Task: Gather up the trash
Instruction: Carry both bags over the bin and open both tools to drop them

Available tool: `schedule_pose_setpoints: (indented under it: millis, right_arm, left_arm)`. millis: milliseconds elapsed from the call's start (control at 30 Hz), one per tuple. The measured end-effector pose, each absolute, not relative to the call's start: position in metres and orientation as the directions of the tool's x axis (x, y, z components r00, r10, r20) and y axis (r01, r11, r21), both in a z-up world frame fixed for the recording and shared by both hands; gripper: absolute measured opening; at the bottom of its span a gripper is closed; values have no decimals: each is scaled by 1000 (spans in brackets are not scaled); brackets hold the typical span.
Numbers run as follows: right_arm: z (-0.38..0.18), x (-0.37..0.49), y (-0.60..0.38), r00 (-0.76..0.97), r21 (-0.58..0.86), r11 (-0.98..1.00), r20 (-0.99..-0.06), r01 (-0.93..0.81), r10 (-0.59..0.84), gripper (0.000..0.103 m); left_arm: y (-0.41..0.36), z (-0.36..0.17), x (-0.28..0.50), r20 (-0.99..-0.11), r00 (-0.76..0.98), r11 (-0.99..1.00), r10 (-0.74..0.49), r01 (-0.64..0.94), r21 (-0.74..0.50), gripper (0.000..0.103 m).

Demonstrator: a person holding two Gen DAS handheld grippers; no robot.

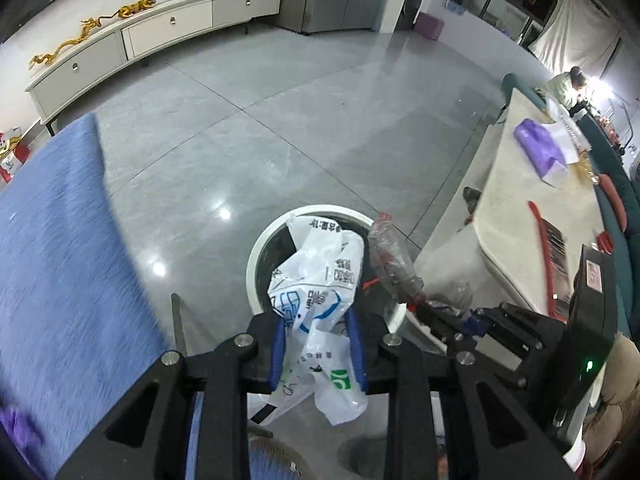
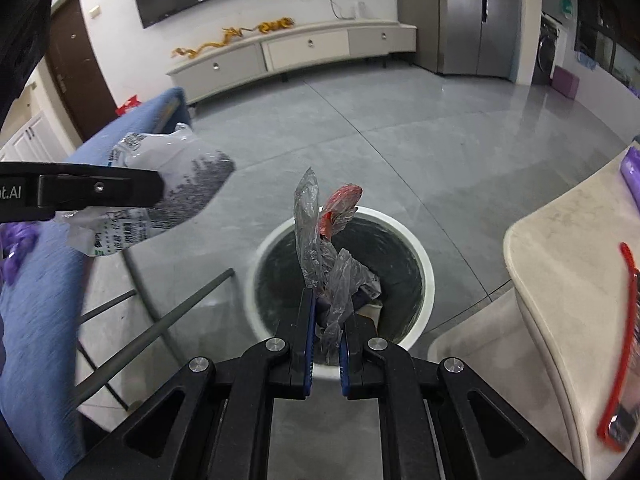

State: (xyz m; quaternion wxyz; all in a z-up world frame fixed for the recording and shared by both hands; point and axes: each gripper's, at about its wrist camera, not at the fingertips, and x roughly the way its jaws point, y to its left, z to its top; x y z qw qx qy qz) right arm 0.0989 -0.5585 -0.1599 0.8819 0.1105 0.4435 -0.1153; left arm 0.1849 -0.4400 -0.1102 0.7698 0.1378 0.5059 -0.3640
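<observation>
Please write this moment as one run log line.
left hand-held gripper: holds white bag | right hand-held gripper: holds clear wrapper | both above bin

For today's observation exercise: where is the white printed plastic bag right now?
The white plastic bag is clamped in the left gripper, just above the round white bin, left of the right gripper's clear wrapper.

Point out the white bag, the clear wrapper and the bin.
white bag (image 1: 320, 280), left wrist view, printed middle
clear wrapper (image 2: 310, 240), right wrist view, upright strip
bin (image 2: 426, 264), right wrist view, white rim
</observation>
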Motion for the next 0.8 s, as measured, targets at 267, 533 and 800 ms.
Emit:
schedule_pose_setpoints:
  millis: [267, 533, 800]
  right_arm:
    - [-188, 134, -576, 537, 65, 943, -834, 326, -129, 30]
    - [-180, 127, -568, 547, 49, 948, -825, 315, -139, 42]
    - [-132, 74, -551, 616, 71, 956, -777, 286, -127, 43]
  left_arm:
    - [-472, -142, 225, -883, 179, 732, -434, 641, -230, 48]
    - [-454, -126, 220, -859, 227, 734, -459, 641, -223, 54]
    - [-388, -65, 173, -764, 372, 739, -528, 644, -197, 54]
